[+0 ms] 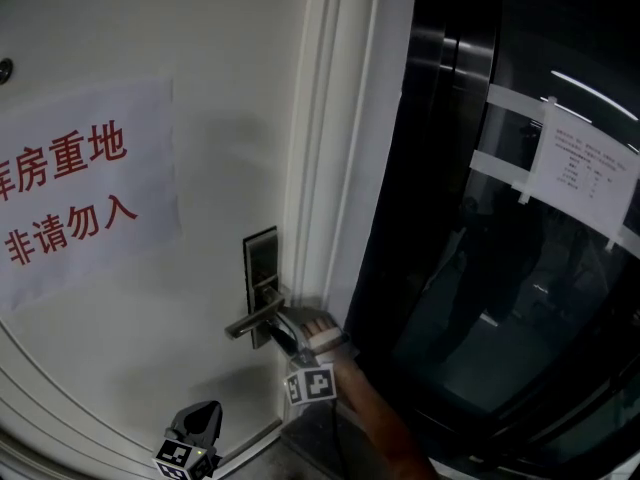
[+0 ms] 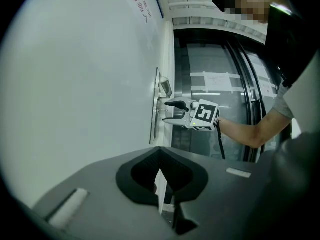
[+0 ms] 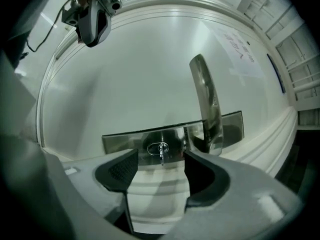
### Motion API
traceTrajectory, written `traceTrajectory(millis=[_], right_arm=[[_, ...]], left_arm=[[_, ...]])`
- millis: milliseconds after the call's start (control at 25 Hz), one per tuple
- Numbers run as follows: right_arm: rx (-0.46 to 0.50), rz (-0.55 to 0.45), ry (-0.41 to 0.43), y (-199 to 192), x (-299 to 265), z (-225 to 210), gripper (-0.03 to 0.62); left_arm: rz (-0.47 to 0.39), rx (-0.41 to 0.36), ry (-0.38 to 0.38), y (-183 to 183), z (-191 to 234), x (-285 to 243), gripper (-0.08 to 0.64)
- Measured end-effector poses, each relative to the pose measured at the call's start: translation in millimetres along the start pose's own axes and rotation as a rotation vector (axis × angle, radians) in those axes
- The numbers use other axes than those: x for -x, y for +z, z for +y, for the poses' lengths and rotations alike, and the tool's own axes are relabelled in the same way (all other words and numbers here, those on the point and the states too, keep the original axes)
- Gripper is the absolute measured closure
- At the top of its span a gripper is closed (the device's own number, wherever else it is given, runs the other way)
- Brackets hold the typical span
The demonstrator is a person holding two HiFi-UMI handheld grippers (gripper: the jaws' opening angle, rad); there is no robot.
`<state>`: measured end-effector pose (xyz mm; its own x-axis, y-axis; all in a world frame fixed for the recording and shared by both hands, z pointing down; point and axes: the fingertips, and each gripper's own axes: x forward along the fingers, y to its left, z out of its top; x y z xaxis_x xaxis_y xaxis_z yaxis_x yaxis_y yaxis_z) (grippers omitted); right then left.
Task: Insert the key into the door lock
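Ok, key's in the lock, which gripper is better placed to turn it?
Right. The right gripper faces the lock plate with the key lined up between its open jaws. The left gripper is lower down, clear of it, jaws together.

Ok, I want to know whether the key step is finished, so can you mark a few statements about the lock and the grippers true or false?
1. The key is in the lock. True.
2. The right gripper clamps the key. False: its jaws stand apart on either side of the key, not pressing on it.
3. The left gripper holds the handle. False: it is low down, away from the handle, shut on nothing.
4. A sign with red print is on the door. True.
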<state>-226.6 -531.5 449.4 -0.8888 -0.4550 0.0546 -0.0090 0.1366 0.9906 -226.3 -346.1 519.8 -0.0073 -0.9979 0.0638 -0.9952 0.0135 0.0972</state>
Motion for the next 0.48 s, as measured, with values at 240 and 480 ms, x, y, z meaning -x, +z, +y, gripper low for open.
traceTrajectory(millis=[240, 480], right_arm=[[-0.024, 0.007, -0.023, 0, 14, -5, 0.295], [-0.110, 0.003, -0.026, 2, 34, -5, 0.469]], left_arm=[[-0.006, -0.008, -0.025, 3, -11, -1, 0.558], [-0.010, 0.002, -0.044, 4, -17, 3, 0.558]])
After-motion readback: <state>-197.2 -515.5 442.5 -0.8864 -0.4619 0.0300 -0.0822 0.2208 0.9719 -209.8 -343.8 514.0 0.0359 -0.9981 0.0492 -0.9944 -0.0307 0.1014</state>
